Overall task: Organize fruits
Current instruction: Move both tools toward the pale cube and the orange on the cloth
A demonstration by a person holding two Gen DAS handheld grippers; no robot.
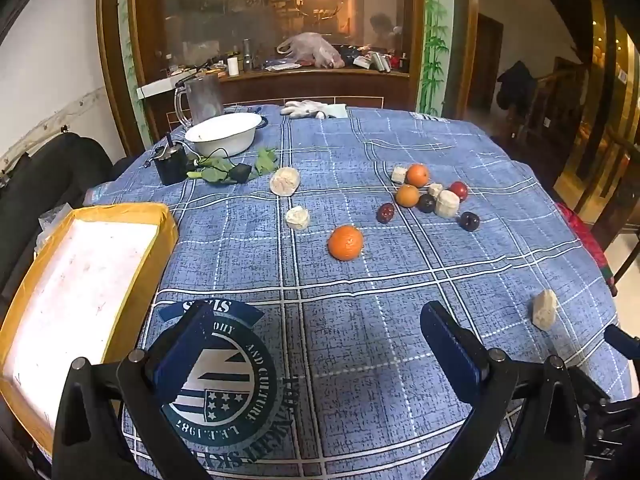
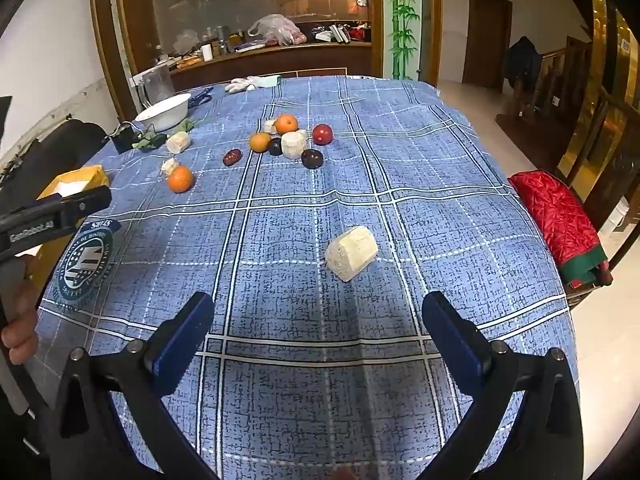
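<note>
Fruits lie scattered on a blue checked tablecloth (image 1: 360,152). One orange (image 1: 345,242) sits alone in the middle, well ahead of my open left gripper (image 1: 316,340). Further right is a cluster (image 1: 430,196) of two oranges, dark plums, a red fruit, a red date and pale chunks. Two more pale chunks (image 1: 298,218) lie left of the lone orange. A pale chunk (image 2: 352,253) rests just ahead of my open right gripper (image 2: 318,328). That chunk (image 1: 545,309) also shows at the right in the left wrist view. Both grippers are empty.
A yellow-rimmed box with a white floor (image 1: 80,280) stands at the near left table edge. A white bowl (image 1: 224,133), a glass mug (image 1: 202,98), a black device with leaves (image 1: 172,164) and gloves (image 1: 308,109) sit at the far side. A red padded chair (image 2: 560,220) is right of the table.
</note>
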